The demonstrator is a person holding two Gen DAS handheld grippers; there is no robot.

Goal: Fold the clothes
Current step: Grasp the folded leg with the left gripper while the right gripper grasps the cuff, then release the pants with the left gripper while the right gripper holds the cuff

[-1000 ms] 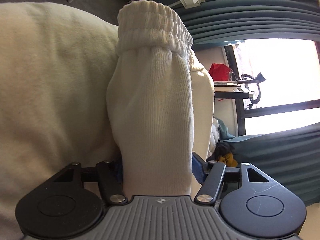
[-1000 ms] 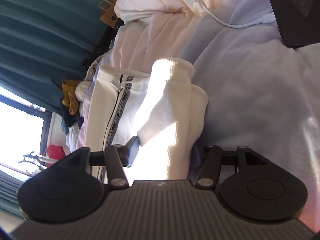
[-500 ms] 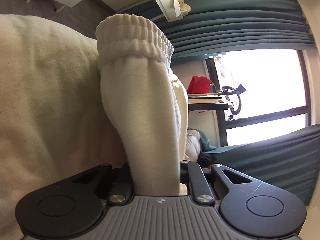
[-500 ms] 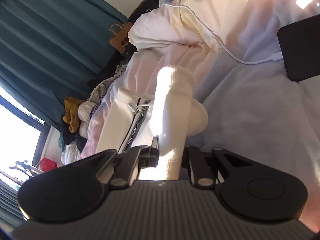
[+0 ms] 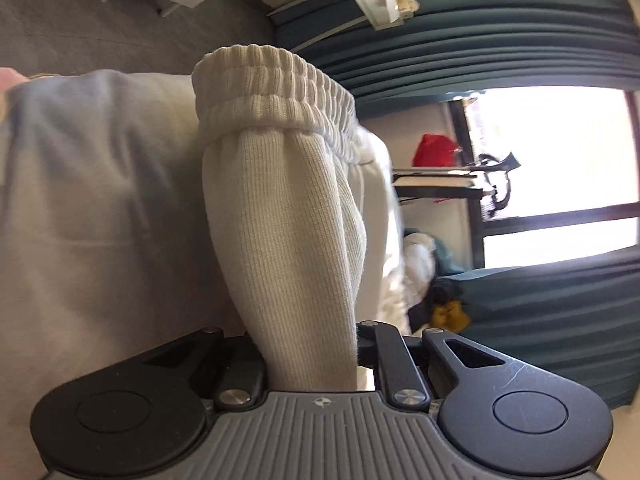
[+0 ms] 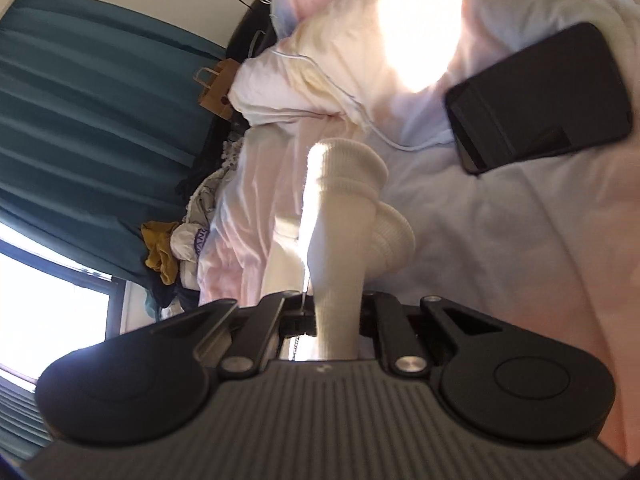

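on the bed (image 6: 500,240), a cream ribbed garment (image 5: 288,240) is pinched from 2 sides. in the left wrist view the left gripper (image 5: 312,344) has its jaws clenched on a bunched fold of that knit, and the gathered elastic band (image 5: 272,88) of the garment stands up directly ahead, filling the middle of the view and hiding much of what lies behind. to the left of it spreads a pale blanket (image 5: 80,220). beyond, teal curtains (image 5: 500,32) frame a bright window (image 5: 560,152), with a red object (image 5: 434,150) on a dark shelf beside it and a mustard cloth (image 5: 448,314) low among a heap of clothes.

in the right wrist view the right gripper (image 6: 338,320) grips a narrow, sunlit fold of the same cream knit, its jaws closing tight on it; a ribbed cuff (image 6: 348,164) rises in front and a second rolled cuff (image 6: 394,236) bulges just beside it on the right. a black tablet (image 6: 540,96) lies on the pale sheet to the upper right, well apart from the garment, and a white cable (image 6: 352,100) trails across the bedding toward it. a rumpled duvet (image 6: 320,80) sits behind the cuff. at the bed's far edge stand a brown paper bag (image 6: 214,90) and a pile of laundry (image 6: 188,240) against the teal curtains.
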